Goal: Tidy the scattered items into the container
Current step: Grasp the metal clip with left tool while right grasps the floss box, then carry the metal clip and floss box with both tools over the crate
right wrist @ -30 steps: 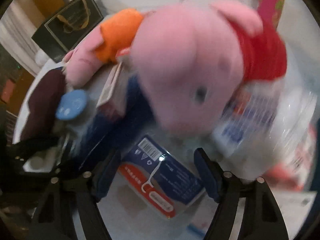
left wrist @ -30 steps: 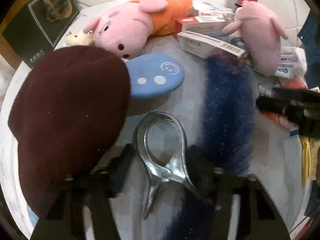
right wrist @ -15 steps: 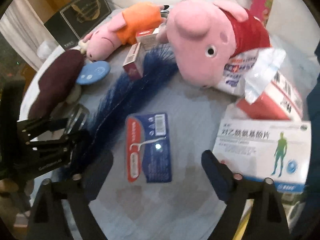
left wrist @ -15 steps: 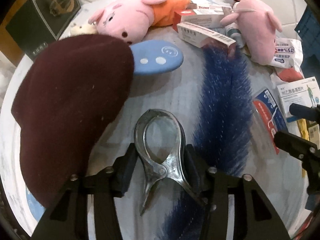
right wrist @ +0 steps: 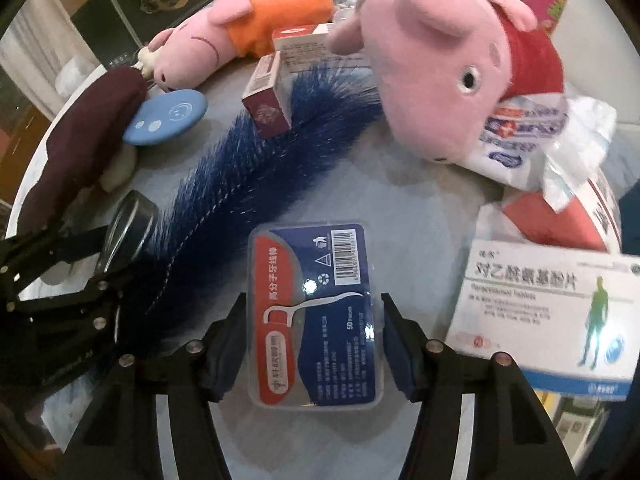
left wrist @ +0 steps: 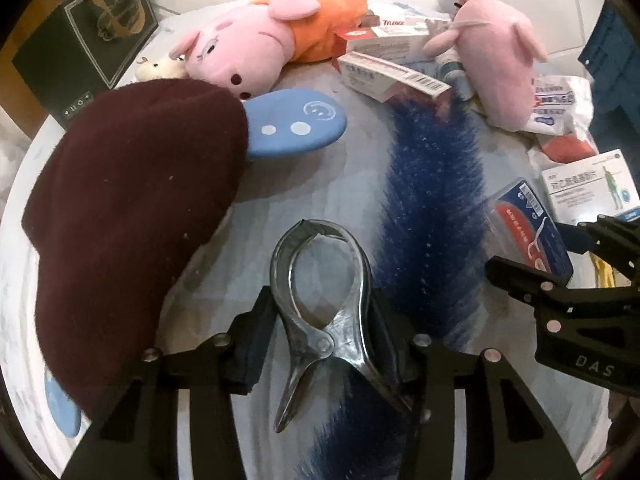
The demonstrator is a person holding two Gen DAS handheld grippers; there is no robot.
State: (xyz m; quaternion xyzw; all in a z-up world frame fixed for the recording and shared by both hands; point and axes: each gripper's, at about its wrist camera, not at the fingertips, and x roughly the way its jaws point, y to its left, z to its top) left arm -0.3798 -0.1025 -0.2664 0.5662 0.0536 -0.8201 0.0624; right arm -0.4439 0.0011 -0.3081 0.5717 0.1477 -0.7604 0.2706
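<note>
A metal clip [left wrist: 320, 280] lies on the pale round table [left wrist: 304, 192], and my left gripper [left wrist: 320, 316] is shut on its two sides. A clear floss pick box [right wrist: 316, 312] with a blue and red label lies flat, with my right gripper [right wrist: 314, 328] shut on its long edges. In the left wrist view my right gripper [left wrist: 540, 252] sits at the right, around the floss pick box [left wrist: 528, 220]. The right wrist view catches my left gripper [right wrist: 80, 264] at the left edge. A dark blue crate [left wrist: 612, 40] shows at the far right.
A blue feather duster [left wrist: 432, 200] stretches between the grippers. A maroon hat [left wrist: 128, 208] and blue oval pad [left wrist: 292, 128] lie left. Two pig plushes [left wrist: 260, 36] [right wrist: 440, 80], medicine boxes [right wrist: 552, 312], packets and a black box [left wrist: 80, 56] crowd the back.
Left fingers have narrowed onto the metal clip. My right gripper has pulled back from the red-shirted pig plush, come down over the floss pick box and narrowed onto its edges.
</note>
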